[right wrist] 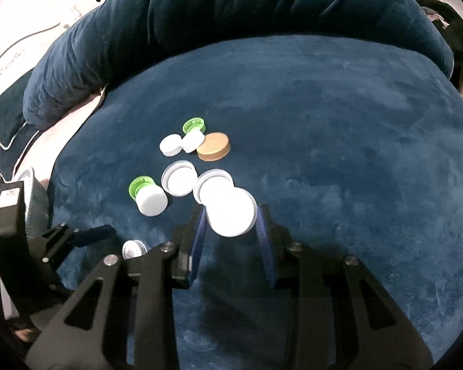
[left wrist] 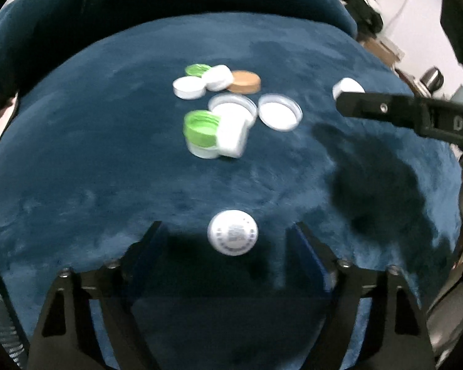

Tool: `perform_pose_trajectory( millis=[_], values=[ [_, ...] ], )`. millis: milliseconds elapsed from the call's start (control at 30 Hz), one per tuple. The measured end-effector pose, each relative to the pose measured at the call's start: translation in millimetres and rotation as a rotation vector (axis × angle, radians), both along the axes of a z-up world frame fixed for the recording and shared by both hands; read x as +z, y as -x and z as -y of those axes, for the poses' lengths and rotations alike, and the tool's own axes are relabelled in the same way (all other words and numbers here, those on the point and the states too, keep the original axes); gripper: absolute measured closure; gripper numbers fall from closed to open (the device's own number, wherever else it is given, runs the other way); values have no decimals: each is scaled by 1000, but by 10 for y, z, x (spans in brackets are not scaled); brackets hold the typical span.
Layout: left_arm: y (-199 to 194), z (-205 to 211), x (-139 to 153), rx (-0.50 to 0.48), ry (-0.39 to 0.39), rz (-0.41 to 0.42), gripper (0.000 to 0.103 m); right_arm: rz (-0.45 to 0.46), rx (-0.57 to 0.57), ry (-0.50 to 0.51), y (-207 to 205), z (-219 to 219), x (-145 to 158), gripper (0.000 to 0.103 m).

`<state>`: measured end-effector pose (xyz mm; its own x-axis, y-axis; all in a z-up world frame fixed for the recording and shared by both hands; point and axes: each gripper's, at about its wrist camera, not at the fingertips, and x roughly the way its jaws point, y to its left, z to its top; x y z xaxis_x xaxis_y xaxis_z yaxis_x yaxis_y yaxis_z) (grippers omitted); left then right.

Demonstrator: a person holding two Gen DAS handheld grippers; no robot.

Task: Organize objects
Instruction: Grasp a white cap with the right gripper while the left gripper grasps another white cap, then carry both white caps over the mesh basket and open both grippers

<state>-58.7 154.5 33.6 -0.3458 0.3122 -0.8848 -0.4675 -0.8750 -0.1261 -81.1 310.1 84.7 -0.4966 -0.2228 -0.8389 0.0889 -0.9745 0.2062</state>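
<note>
My left gripper (left wrist: 228, 234) stands open around a lone embossed white cap (left wrist: 232, 236) on the blue cushion (left wrist: 108, 169). My right gripper (right wrist: 231, 219) pinches a plain white cap (right wrist: 230, 212) by its rim (light, rigid, slippery plastic, I'd judge), beside the pile.

Lighting was dim. Both views showed motion blur and fisheye curvature with dark corners. Hard shadows fell on the blue cushion (left wrist: 108, 154).
</note>
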Motion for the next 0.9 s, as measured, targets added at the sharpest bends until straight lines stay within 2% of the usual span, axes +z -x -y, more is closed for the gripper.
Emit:
perform_pose_trajectory(
  millis=[33, 67, 333, 433, 633, 900],
  values=[
    [1, -13, -15, 2, 5, -3, 51, 4, 6, -2, -6, 2, -11, 69],
    [10, -9, -15, 15, 17, -14, 72, 6, 11, -5, -12, 8, -16, 69],
    [107, 351, 296, 124, -47, -37, 73, -6, 24, -9, -70, 80, 38, 69],
    [134, 586, 451, 190, -44, -56, 72, -18, 32, -15, -103, 148, 89, 69],
    [106, 1078, 560, 317, -42, -54, 72, -26, 45, -43, -176, 301, 145, 69],
    [-102, 1499, 833, 396, -54, -126, 72, -49, 89, -68, -310, 630, 293, 69]
  ],
)
